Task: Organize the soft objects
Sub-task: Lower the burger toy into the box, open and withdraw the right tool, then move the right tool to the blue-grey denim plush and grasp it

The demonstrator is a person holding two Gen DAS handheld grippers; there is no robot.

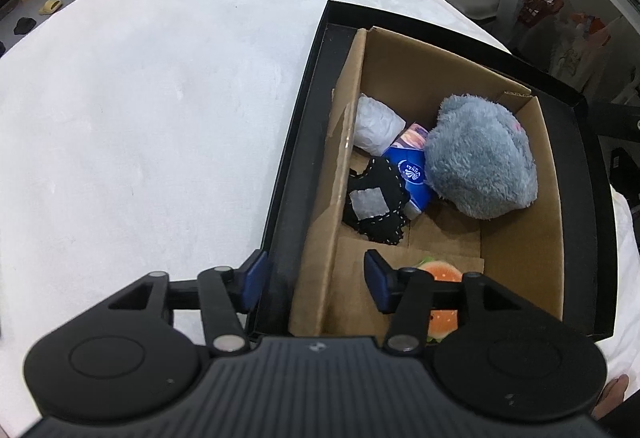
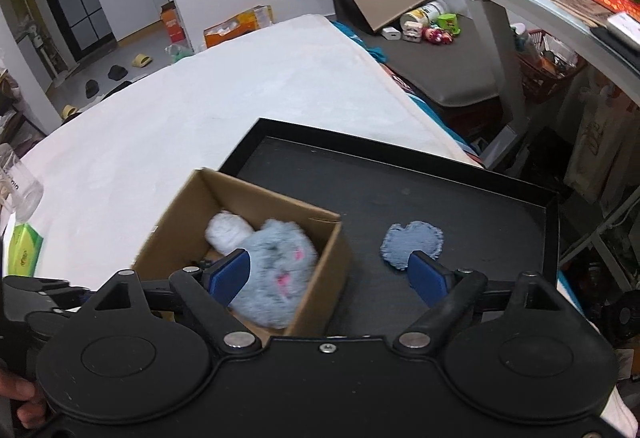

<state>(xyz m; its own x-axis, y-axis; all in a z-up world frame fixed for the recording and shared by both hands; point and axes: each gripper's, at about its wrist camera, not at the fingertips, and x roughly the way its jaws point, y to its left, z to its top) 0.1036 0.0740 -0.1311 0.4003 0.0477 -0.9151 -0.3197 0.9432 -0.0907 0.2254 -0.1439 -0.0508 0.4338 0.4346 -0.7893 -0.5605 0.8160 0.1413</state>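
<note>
A: What's left to put away?

B: The blue fabric heart (image 2: 412,245). It lies on the black tray (image 2: 500,198), just beyond the right finger of your right claw (image 2: 334,276), outside the cardboard box (image 2: 320,270).

A: And the box?

B: It holds the grey plush (image 1: 480,162), white bundle (image 1: 376,126), tissue pack (image 1: 412,170) and black patch (image 1: 376,204). A burger toy (image 1: 440,274) sits under your left claw (image 1: 316,282).

A: Claw states?

B: Both are spread apart, holding nothing. The left one straddles the box's near wall.

A: So which step?

B: Seemingly the last pickup. You'd shift the right claw right, lower it over the heart, pinch gently since it's thin, then carry it left into the box.
</note>
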